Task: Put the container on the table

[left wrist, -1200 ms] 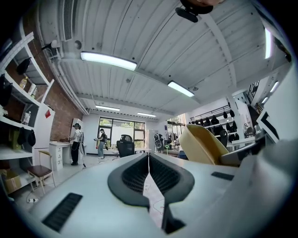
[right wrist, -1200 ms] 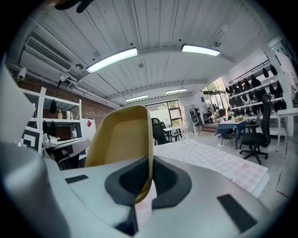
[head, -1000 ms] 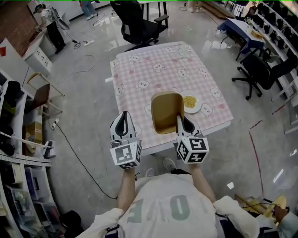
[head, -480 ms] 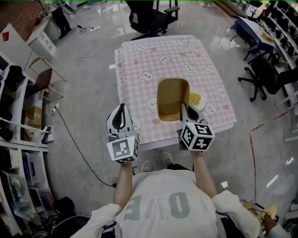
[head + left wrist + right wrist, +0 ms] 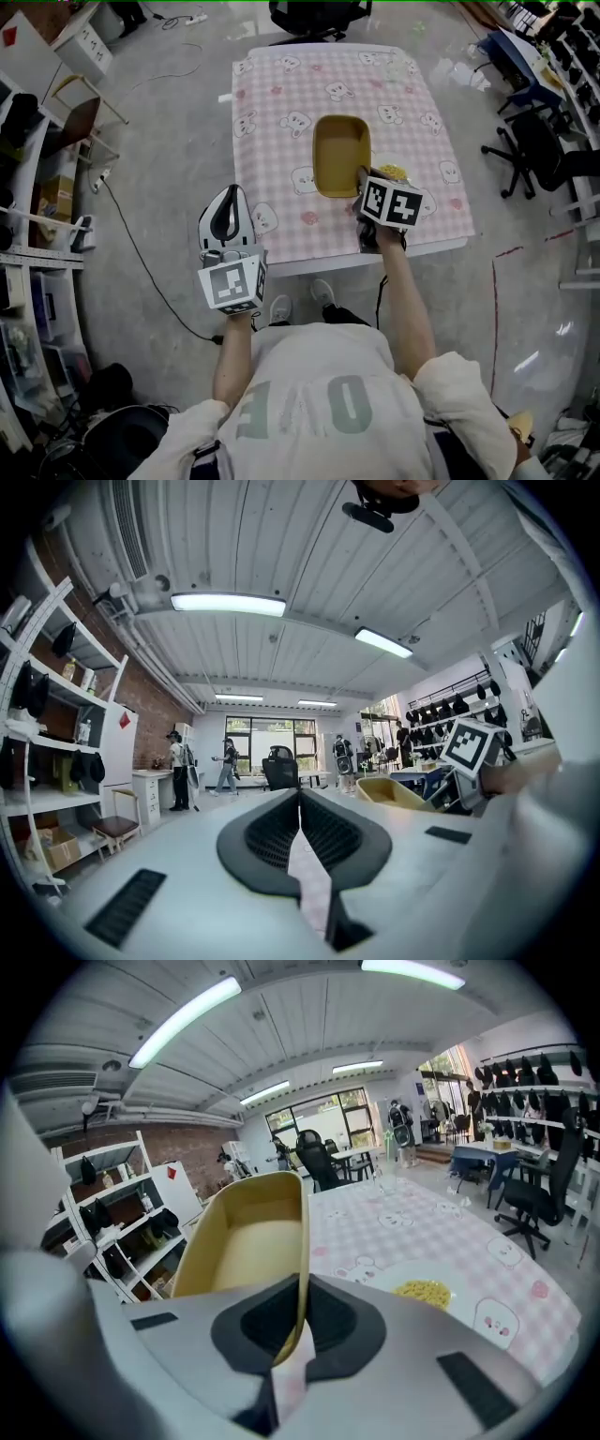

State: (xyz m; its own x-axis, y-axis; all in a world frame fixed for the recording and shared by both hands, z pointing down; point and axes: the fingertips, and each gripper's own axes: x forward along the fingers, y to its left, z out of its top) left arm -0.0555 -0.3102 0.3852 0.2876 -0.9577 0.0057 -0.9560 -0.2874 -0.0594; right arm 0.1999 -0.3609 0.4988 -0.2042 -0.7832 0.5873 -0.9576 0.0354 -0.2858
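right gripper [image 5: 364,180] clamped on container [image 5: 341,152] near rim | container stretches straight ahead over table [image 5: 281,94] middle | left gripper [image 5: 228,197] closed, empty, off table

— Clothing?
— Pale T-shirt [image 5: 328,403], short sleeves, large grey-green letters. White shoes [image 5: 323,292].
— Tools?
— Left gripper [image 5: 230,191], right gripper [image 5: 364,178]: white shells, black ribbed jaws. Each carries a cube [image 5: 232,286] of black-and-white square markers.
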